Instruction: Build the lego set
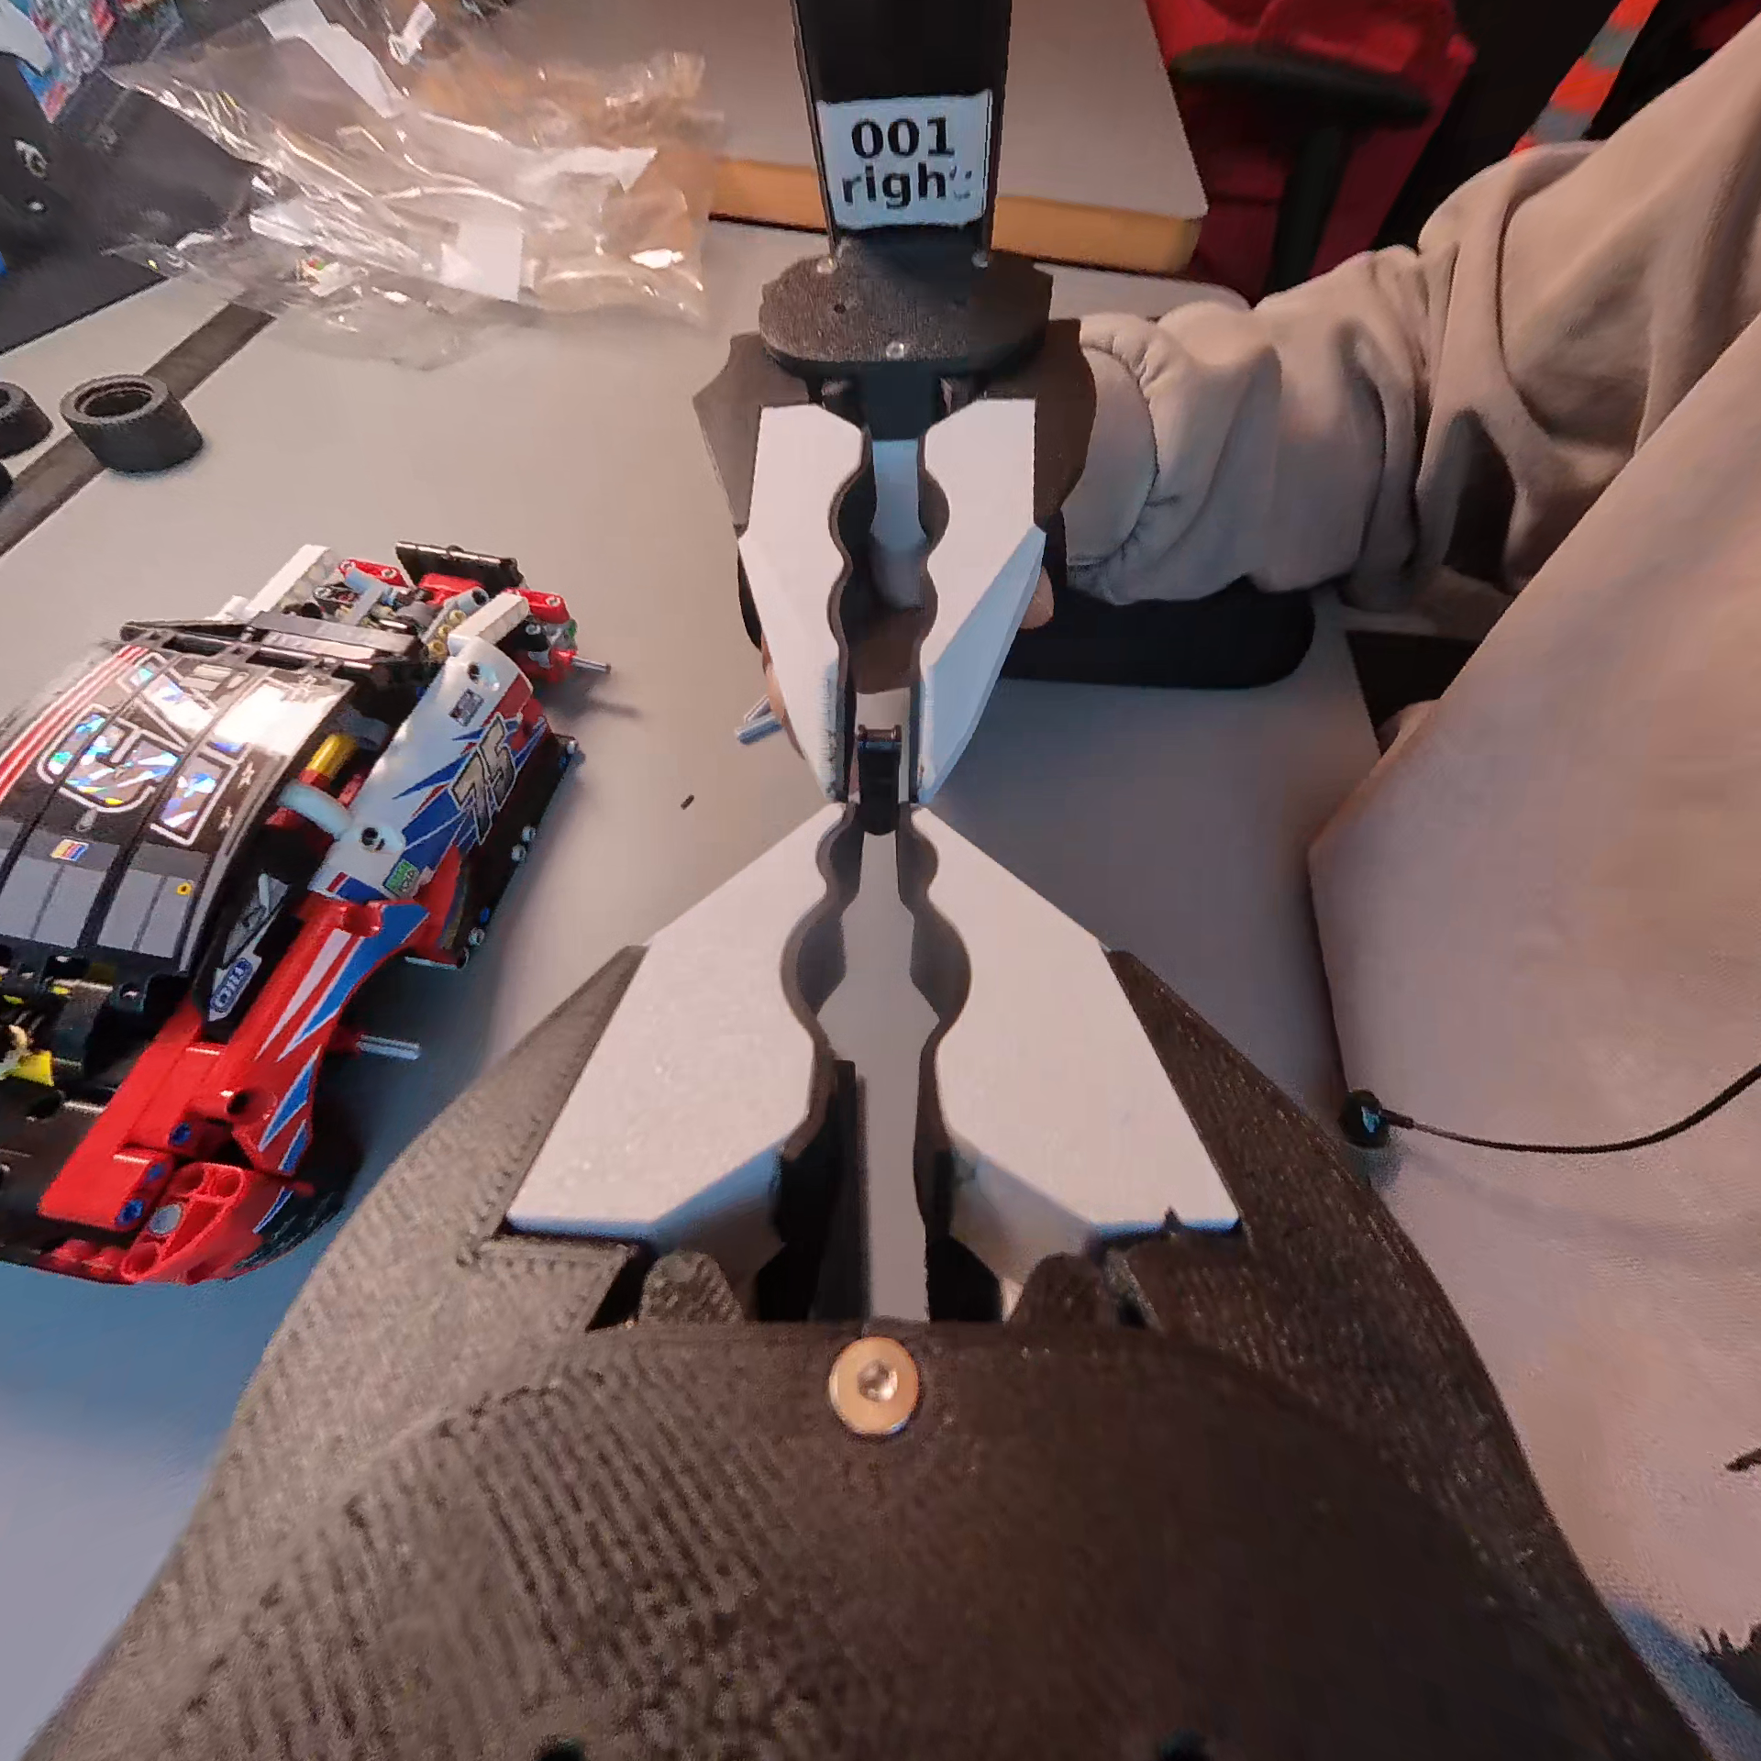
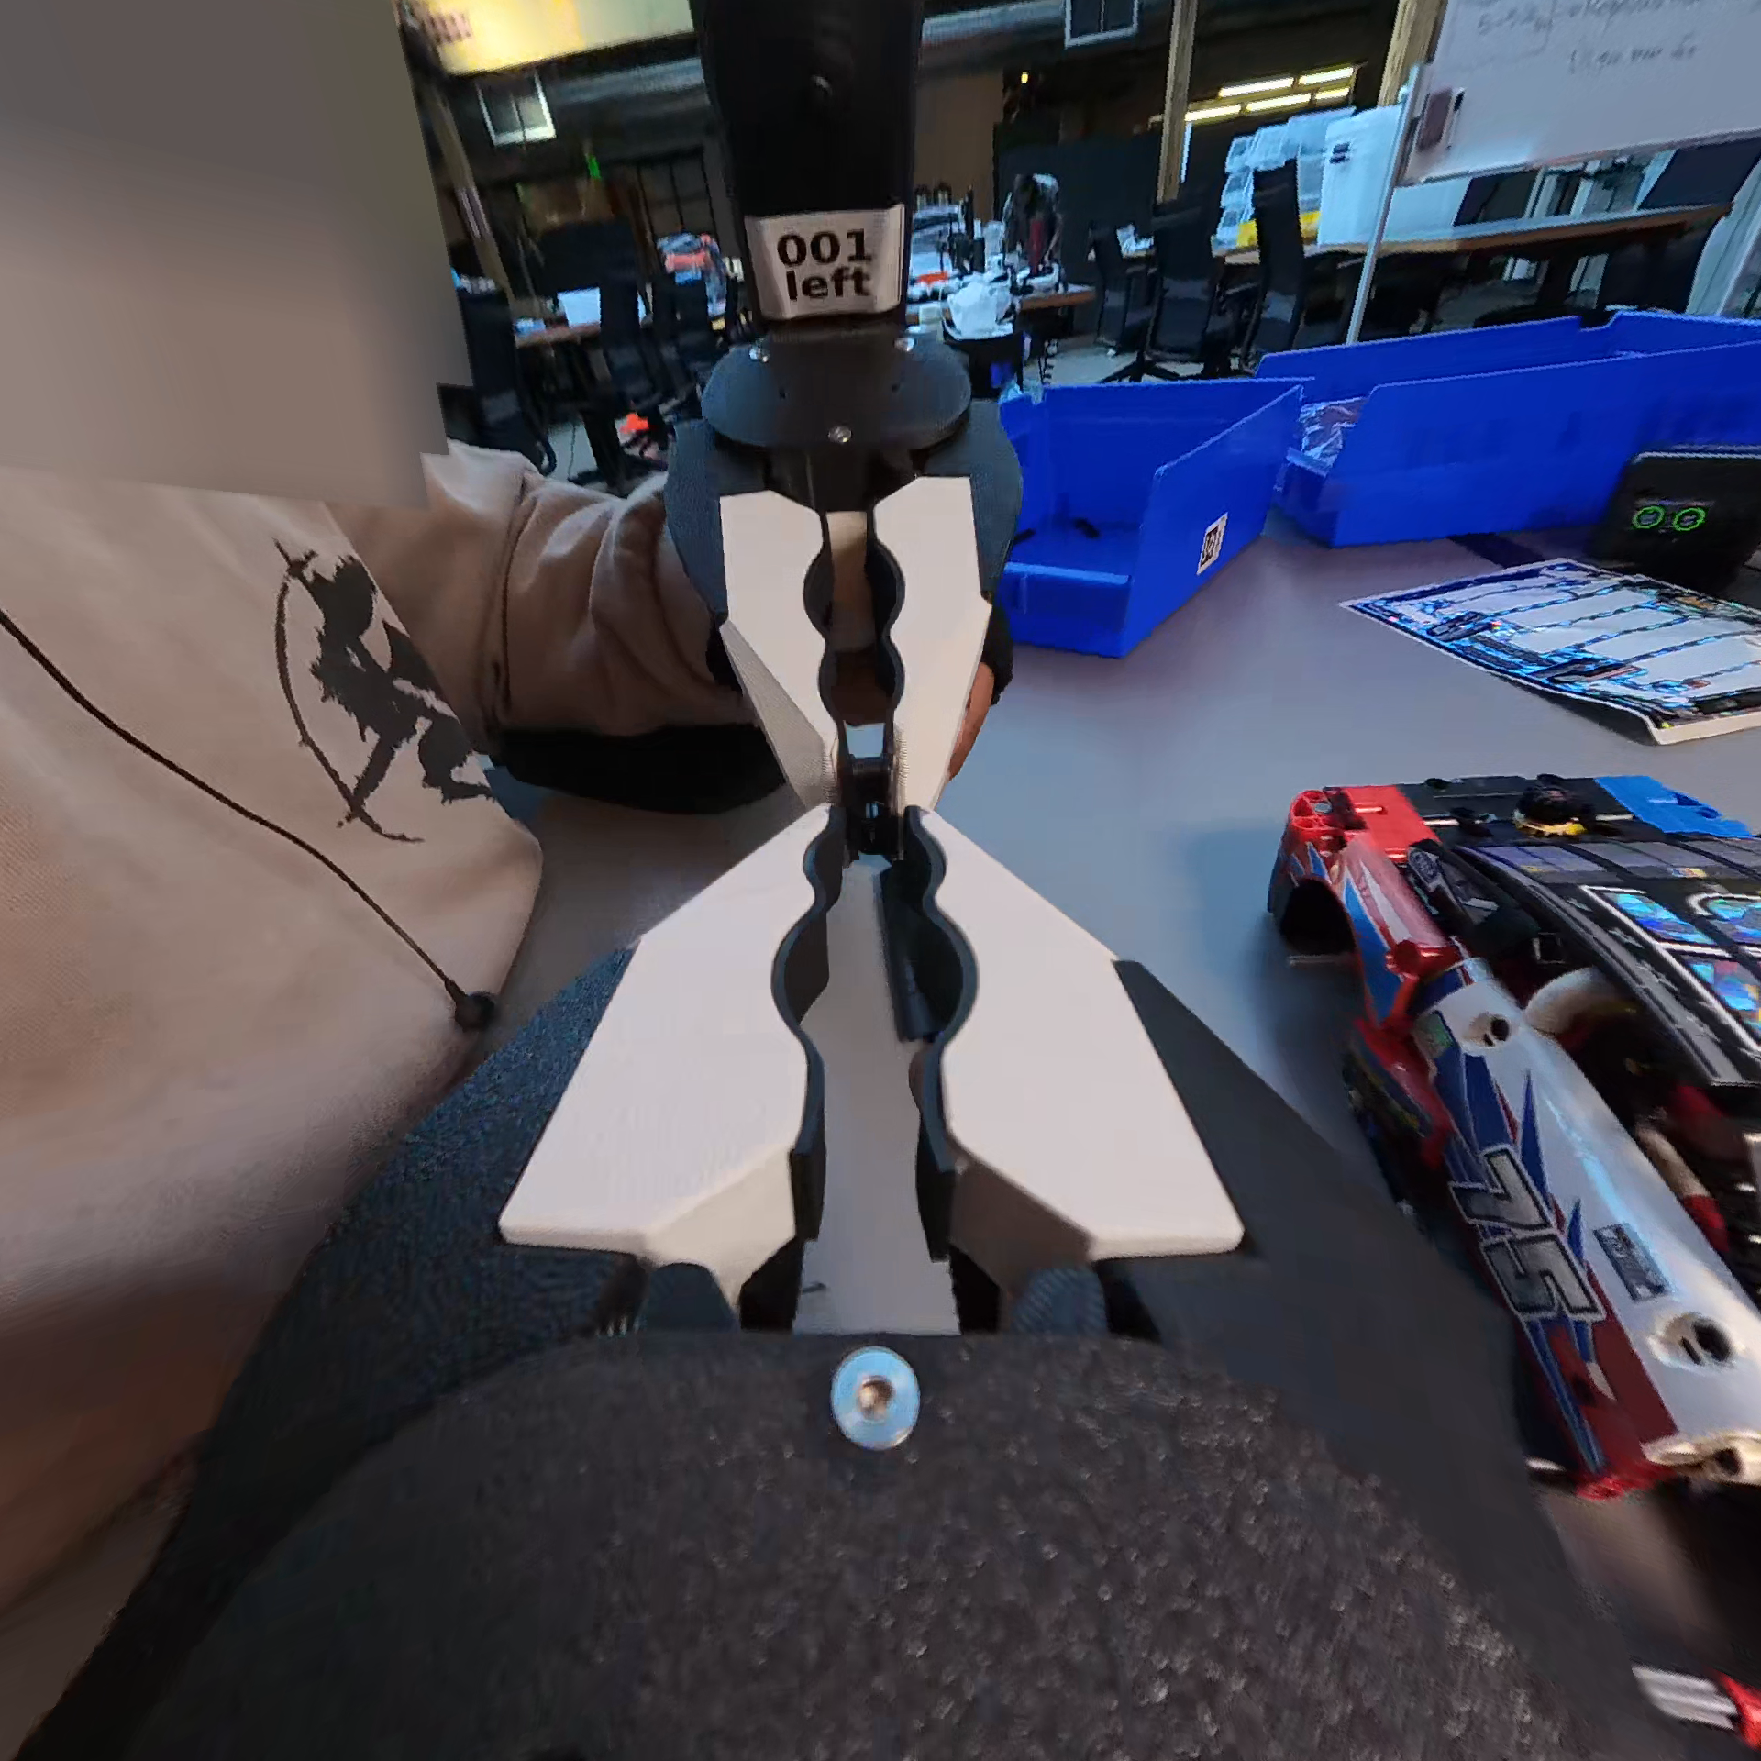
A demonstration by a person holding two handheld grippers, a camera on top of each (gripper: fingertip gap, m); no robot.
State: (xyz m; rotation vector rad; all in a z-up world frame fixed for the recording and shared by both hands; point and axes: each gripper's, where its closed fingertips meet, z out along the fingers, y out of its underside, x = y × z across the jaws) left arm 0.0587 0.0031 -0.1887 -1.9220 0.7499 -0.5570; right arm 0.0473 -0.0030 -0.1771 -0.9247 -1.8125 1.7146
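On my far left sit knobbly black rubber tyres (image 1: pixel 131 419) and crinkled clear plastic bags (image 1: pixel 457 191) on the smooth grey table (image 1: pixel 534 476). Nearer, the glossy red, white and blue lego car (image 1: pixel 257 905) lies flat, stickered roof shining. At centre my left gripper (image 1: pixel 875 827), white wedge fingers in coarse woven-black housing, meets the right gripper (image 1: pixel 877 762) tip to tip; both are pinched narrow on one small black lego piece (image 1: pixel 879 777) held between them above the table. Right of that, a beige fleece sleeve (image 1: pixel 1334 429) rests on the table edge.
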